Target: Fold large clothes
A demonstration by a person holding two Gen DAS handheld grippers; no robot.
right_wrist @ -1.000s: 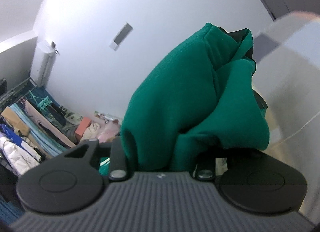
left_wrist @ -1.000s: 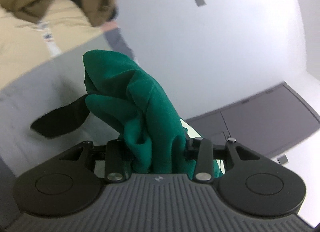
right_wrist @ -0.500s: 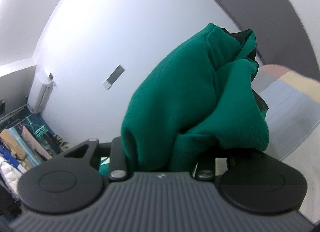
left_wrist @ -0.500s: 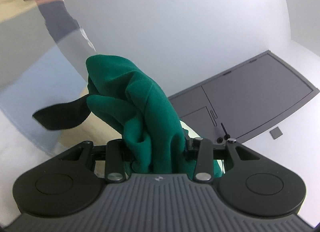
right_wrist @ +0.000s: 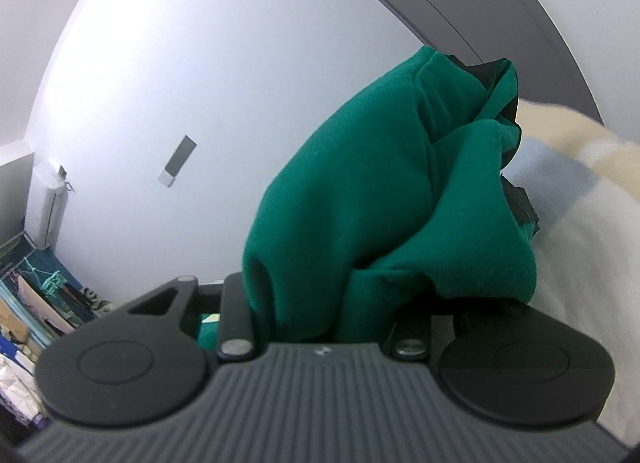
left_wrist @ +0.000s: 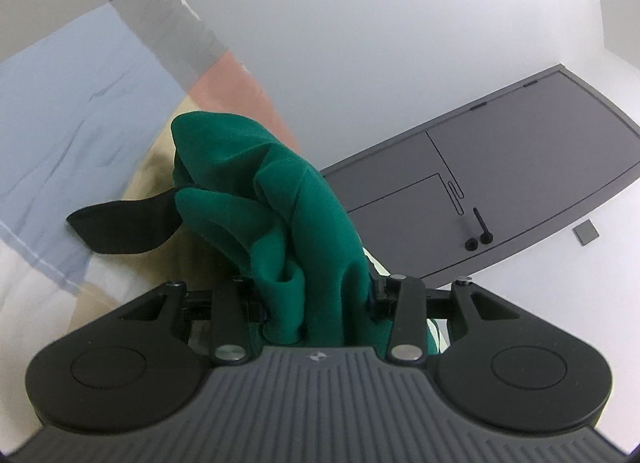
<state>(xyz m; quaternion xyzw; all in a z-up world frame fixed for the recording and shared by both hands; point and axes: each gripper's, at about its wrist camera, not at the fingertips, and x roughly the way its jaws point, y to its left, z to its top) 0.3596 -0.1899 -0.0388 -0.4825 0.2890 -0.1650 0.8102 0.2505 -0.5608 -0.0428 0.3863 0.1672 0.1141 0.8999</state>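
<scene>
Patchwork bedding (left_wrist: 76, 111) lies below a white wall (left_wrist: 380, 43). Both the left gripper (left_wrist: 316, 295) and right gripper (right_wrist: 320, 303) point nearly level, each clamped on bunched green cloth (left_wrist: 288, 203).

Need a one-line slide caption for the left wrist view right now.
Left claw shut on bunched green garment, black lining showing, above a patchwork bedspread.

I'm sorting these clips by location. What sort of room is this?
Probably a bedroom or laundry room in a home: a patchwork bedcover lies under the green garment, clothes hang on a rack, and a grey door is set in a plain white wall.
</scene>
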